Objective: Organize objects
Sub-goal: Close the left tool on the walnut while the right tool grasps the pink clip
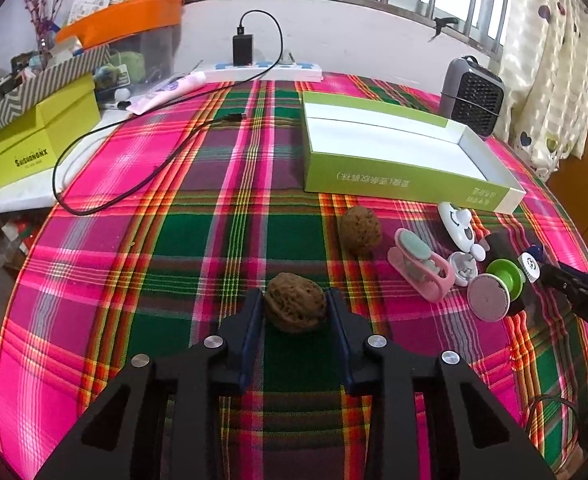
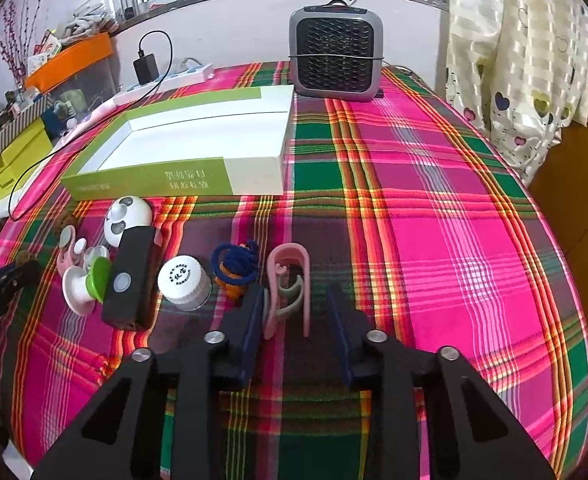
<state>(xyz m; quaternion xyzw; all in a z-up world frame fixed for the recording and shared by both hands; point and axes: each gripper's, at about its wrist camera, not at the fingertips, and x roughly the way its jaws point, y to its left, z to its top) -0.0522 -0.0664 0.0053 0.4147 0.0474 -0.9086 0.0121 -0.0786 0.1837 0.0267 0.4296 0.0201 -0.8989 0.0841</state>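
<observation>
The left wrist view shows the left gripper point(image 1: 295, 308) pointing steeply down at the plaid-covered surface point(image 1: 221, 184), with a brown walnut point(image 1: 295, 307) between its two fingers point(image 1: 253, 320). Both pads lie against the sides of the walnut, so I judge that the fingers are pinching it, while it still rests on the cloth. A second walnut point(image 1: 360, 231) lies further away, near a pink clip point(image 1: 420, 270) and other small things.

In the right wrist view the right gripper point(image 2: 296, 308) also points steeply down. A pink U-shaped clip point(image 2: 289, 280) stands between its fingers. The left finger touches the clip, but a gap shows between the clip and the right finger, so I read these fingers as narrowed around it and not yet pressing from both sides.

The step in hand seems to be the pick-up: each hand takes one small thing. The open green and white box point(image 2: 181, 156) stands empty behind the objects, and I think it is the place for them. The next move calls for a firm hold on the clip, then a straight lift of both things and a carry forward over the near wall of the box. The walnut is round and hard, so it may slip if the hold is off its middle.
</observation>
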